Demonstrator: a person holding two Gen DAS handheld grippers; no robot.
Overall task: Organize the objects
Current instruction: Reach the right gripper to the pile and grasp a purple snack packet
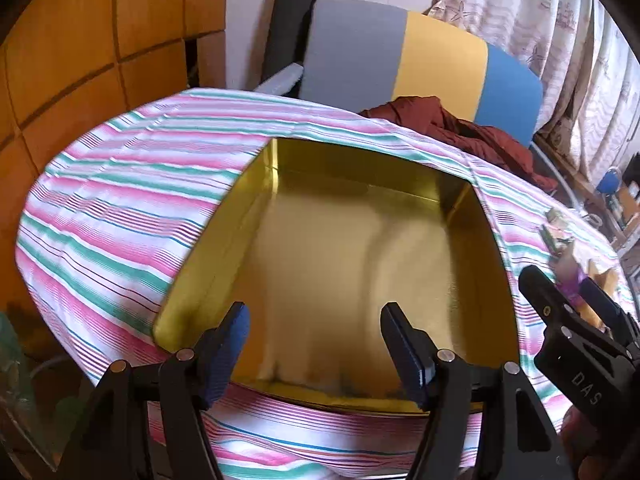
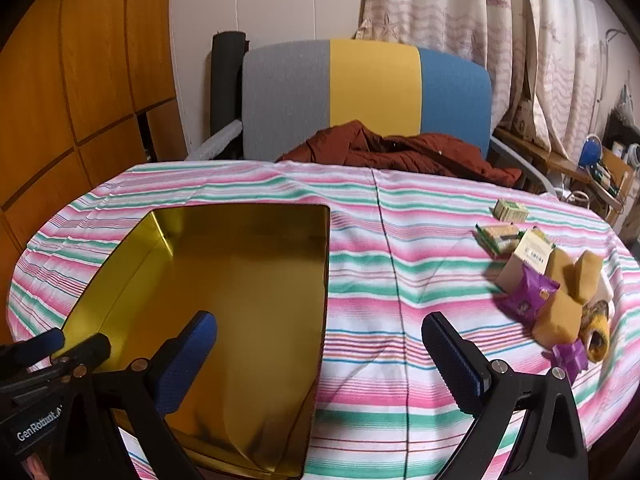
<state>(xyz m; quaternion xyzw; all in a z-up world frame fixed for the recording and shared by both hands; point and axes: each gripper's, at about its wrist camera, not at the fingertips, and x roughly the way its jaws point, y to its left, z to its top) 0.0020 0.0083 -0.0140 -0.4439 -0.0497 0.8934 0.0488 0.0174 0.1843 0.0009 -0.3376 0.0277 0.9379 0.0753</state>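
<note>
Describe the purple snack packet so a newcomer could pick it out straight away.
Start at the striped tablecloth and the open gold tin on it, then look to the tin's right at the cluster of small items. The purple snack packet lies on that cluster's near-left edge, against tan blocks and a pale carton. It alone is a crinkly bright purple wrapper.

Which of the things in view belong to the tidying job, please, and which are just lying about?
Job: gold tin, empty; purple packet; small green boxes; yellow blocks.

Lying about: red-brown garment on the chair; curtain; striped tablecloth.
</note>
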